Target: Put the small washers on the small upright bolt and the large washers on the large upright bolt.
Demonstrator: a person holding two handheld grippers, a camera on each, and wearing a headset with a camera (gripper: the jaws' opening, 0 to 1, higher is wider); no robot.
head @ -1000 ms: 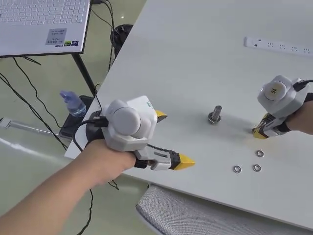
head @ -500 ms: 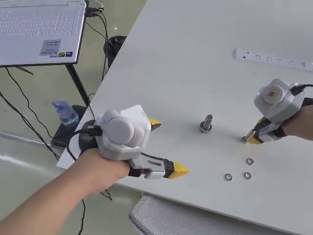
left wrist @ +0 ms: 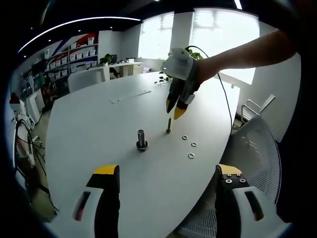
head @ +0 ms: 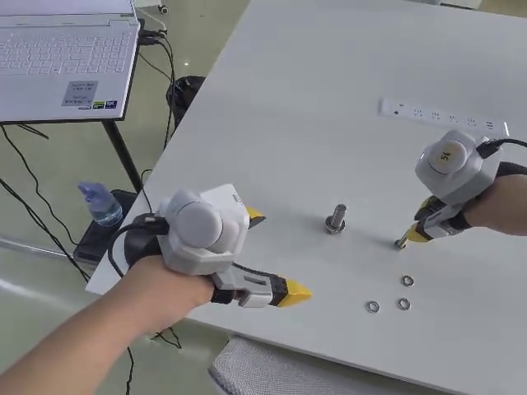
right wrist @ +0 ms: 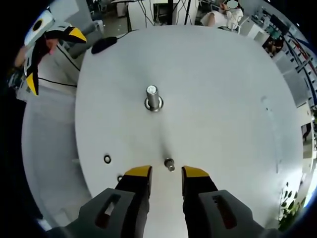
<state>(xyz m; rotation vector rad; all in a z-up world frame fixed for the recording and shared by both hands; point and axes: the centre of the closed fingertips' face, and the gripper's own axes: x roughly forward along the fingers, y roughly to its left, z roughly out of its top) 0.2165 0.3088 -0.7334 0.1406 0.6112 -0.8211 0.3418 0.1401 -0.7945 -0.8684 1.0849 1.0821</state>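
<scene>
The left gripper (head: 278, 253) is hovering, jaws spread, over the white table's (head: 313, 123) near edge. The right gripper (head: 414, 235) is pointing down just beside the small bolt (head: 400, 243), with three washers (head: 403, 304) lying nearby.

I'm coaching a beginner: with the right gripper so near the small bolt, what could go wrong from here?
The right gripper is open with its tips right by the small bolt; a nudge could topple it. The three washers lie flat near the edge of the table; a slipped pinch might flick one off. Washer sizes are too small to tell here, so one may land on the wrong bolt.
</scene>
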